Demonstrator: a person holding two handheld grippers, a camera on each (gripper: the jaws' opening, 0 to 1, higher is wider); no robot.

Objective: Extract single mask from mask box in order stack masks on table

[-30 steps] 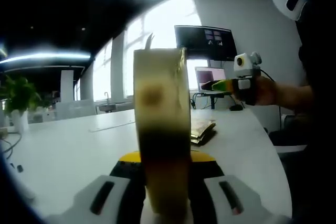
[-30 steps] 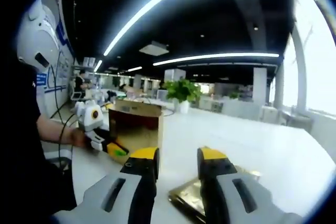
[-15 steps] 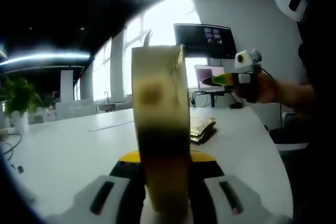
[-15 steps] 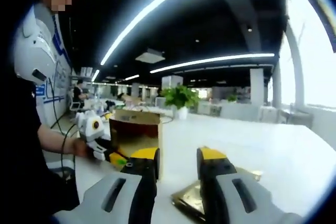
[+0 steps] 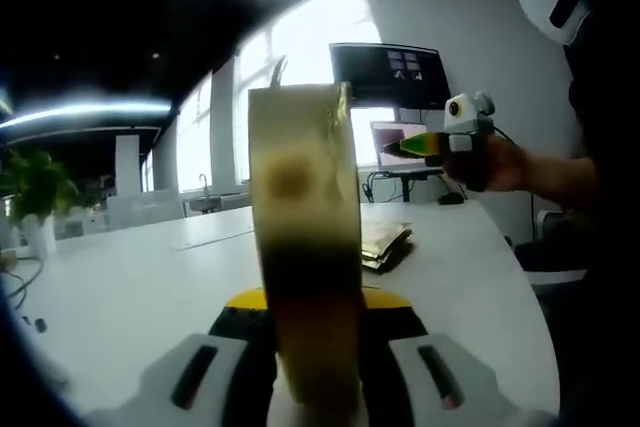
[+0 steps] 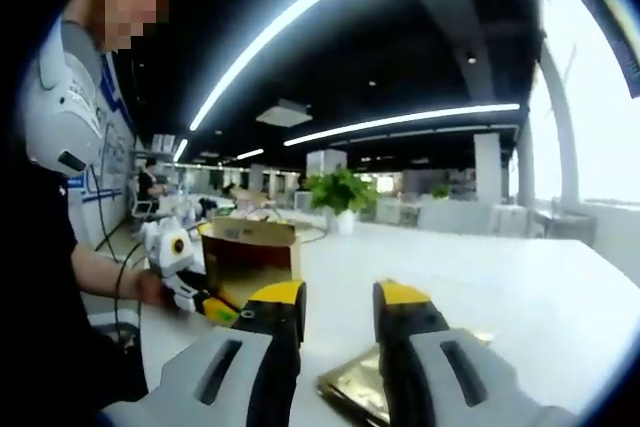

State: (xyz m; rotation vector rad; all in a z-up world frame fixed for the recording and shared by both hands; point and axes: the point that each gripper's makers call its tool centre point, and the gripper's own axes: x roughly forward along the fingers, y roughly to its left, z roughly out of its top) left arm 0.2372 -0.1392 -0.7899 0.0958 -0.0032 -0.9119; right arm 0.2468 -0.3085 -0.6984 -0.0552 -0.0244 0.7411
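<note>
Bright office windows and ceiling strip lights surround a long white desk (image 5: 140,287), with a monitor (image 5: 390,75) at its far end and a potted plant (image 6: 340,192) across the room.

At the desk's near edge, the left gripper (image 5: 318,332) is clamped on the mask box (image 5: 305,247), its jaws pressed against both faces of the upright golden carton. In the right gripper view the same box (image 6: 250,262) stands with its top flaps open, beside the person's left hand.

Near the desk's right edge lies a small stack of masks (image 5: 385,245) in glossy gold wrappers; the right gripper view shows it (image 6: 360,392) just under the right gripper (image 6: 338,322), whose jaws stand apart and hold nothing.

These wrapped masks look light, thin and floppy, and their foil is probably slippery, so a pinch on a flat face may slide off. Taking one by a sealed edge or corner sticking up from the box opening seems safest. The carton itself looks light cardboard and likely to lift with the mask, so the left clamp needs to hold it down.
</note>
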